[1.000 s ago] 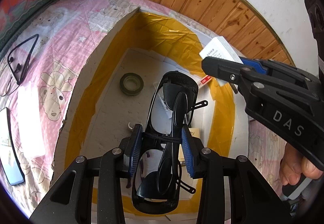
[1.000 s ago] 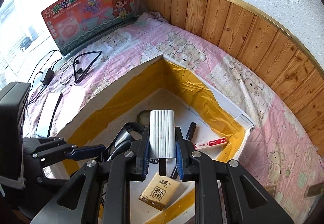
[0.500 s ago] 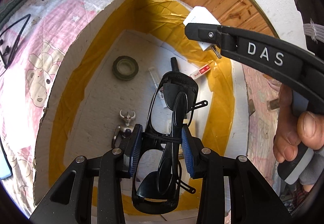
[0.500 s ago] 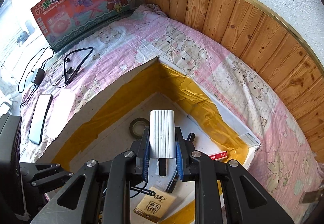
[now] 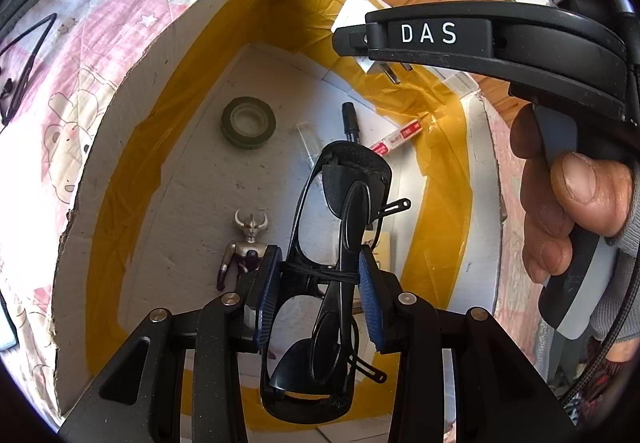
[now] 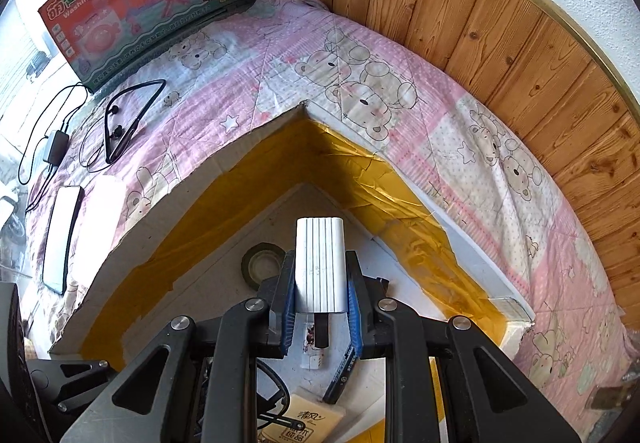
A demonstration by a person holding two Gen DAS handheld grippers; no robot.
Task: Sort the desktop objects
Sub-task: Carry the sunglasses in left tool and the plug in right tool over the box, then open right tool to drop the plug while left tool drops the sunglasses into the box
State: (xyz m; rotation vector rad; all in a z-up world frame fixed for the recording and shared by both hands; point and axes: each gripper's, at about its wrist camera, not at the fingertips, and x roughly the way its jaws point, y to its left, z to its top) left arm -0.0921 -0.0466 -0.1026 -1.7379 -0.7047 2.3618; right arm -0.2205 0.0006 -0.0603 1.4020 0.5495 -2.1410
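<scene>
Both tongs loaded over box

L tongs (image 5: 320,283) clamp folded glasses (image 5: 336,243); R tongs (image 6: 320,299) grip white charger (image 6: 320,263). Both have moved deeper over the taped box (image 5: 132,147) in 1 s — drop-off looks imminent.

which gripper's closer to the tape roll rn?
Hard to call, likely right. The right gripper, holding the charger, sits just beside the tape roll; the left gripper hangs further back, holding glasses.

Below the left gripper (image 5: 320,279): bare box floor (image 5: 192,203) between figurine (image 5: 246,247) and tape roll (image 5: 248,123); right gripper (image 5: 352,37) blocks overhead.
</scene>
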